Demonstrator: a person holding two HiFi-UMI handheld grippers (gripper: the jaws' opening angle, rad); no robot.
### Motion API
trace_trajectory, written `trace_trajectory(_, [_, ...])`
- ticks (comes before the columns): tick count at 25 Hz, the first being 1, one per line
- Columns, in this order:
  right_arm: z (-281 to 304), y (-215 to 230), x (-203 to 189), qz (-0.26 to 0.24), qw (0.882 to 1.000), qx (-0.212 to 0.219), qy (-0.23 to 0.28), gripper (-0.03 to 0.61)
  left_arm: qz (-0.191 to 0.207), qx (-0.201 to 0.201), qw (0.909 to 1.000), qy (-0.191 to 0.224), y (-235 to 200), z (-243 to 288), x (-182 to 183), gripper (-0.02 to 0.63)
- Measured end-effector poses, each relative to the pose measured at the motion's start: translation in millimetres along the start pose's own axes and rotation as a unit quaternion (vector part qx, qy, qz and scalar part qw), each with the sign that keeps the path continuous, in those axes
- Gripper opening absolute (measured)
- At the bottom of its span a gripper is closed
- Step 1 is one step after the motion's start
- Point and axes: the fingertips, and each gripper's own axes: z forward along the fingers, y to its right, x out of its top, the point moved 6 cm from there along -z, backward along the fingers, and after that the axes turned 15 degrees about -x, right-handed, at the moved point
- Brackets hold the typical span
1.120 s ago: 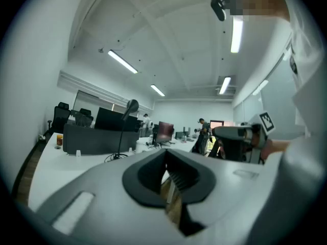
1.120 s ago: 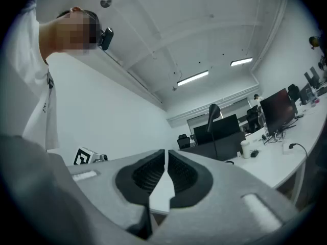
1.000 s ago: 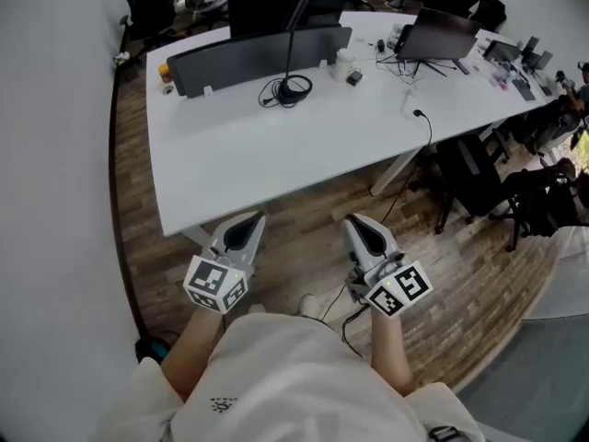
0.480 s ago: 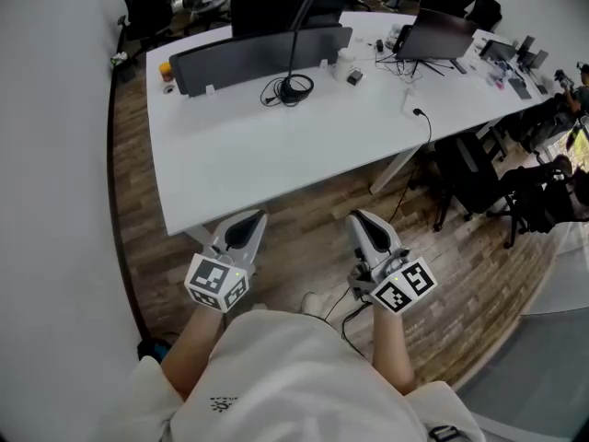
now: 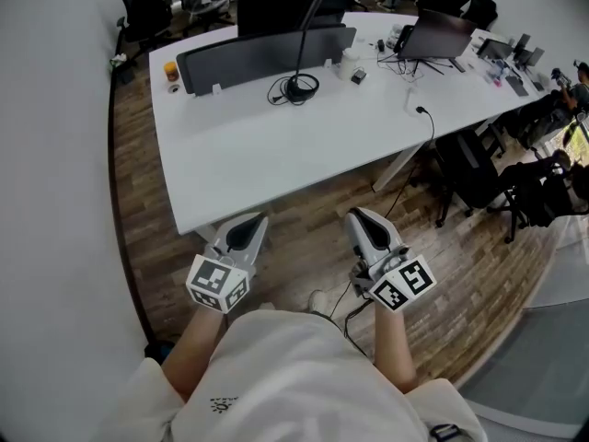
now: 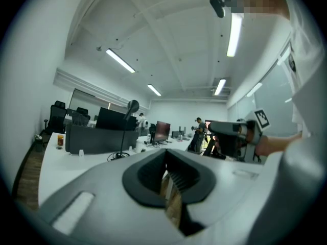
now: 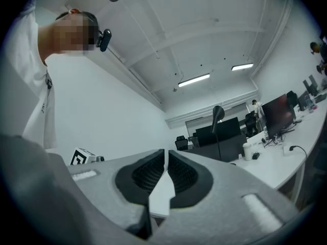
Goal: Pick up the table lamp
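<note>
The table lamp [image 5: 301, 87] stands on the white table [image 5: 258, 155], on a round black base ringed by its coiled cord. Its thin black stem rises to a dark head at the picture's top. The lamp [image 6: 122, 131] shows far ahead in the left gripper view, and the lamp [image 7: 218, 129] also shows in the right gripper view. My left gripper [image 5: 241, 233] and right gripper [image 5: 366, 228] hover over the wooden floor just short of the table's near edge. Both are shut and hold nothing. The left gripper's [image 6: 166, 162] ribbed pads meet, and so do the right gripper's [image 7: 164, 160].
A dark partition screen [image 5: 267, 53] and a monitor [image 5: 276, 3] stand behind the lamp. An orange jar [image 5: 170, 70], a white cup [image 5: 347, 61], a second screen [image 5: 440, 33] and a plug on a cable [image 5: 419, 113] are on the table. Black chairs [image 5: 543, 191] stand at the right.
Both grippers have come a little closer to the table's near edge, side by side. Their jaws have stayed shut.
</note>
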Motion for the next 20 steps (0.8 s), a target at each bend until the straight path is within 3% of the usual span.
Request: trace_trajectory(20, [9, -66, -16, -0.007, 1.0, -0.012, -0.013, 0.023, -0.007, -0.008, 0.9997, 0.022, -21, -70, -6, -0.005])
